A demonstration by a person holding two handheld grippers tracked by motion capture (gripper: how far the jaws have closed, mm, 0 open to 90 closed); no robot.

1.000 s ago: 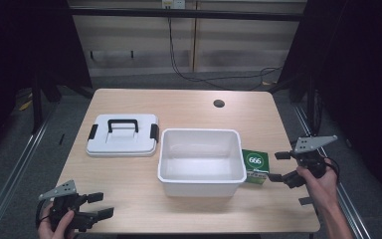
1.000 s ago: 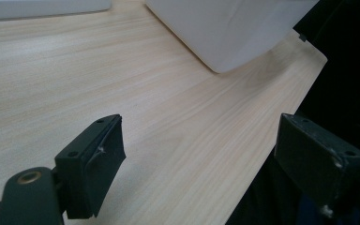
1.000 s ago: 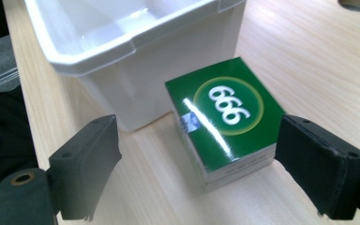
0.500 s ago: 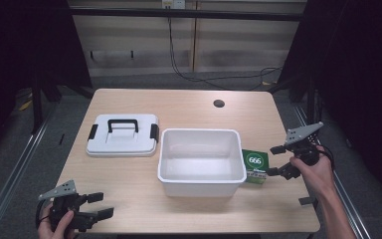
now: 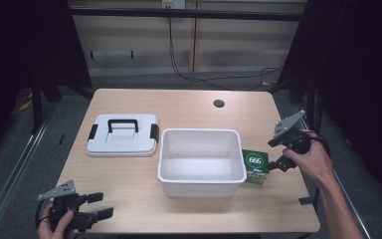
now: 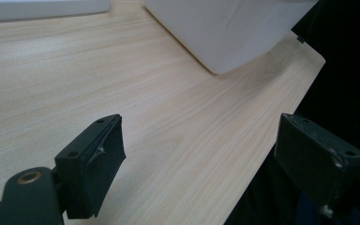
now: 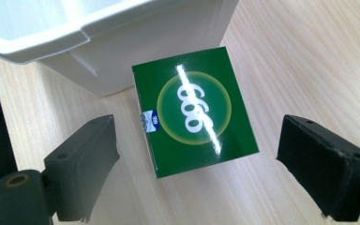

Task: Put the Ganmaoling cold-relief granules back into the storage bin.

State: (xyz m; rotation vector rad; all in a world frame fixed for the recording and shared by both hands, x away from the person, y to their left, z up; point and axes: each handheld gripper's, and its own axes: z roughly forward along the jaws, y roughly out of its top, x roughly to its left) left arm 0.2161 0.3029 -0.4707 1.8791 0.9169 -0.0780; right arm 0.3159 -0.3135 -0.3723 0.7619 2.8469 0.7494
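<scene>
On the table's right side, just beside the white bin's right wall, I see the green box (image 5: 255, 167) marked 666 standing on the wood. My right gripper (image 5: 277, 152) hovers just right of it, jaws spread wide on either side of the box without touching. The white bin (image 5: 201, 184) sits mid-table, its handled lid (image 5: 123, 135) lying to the left. My left gripper (image 5: 98, 204) rests at the near left edge, jaws spread over bare table (image 5: 179, 107).

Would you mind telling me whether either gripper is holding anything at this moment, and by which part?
Nothing is held. The right gripper is open around the green box without touching it; the left gripper is open over bare table.
</scene>
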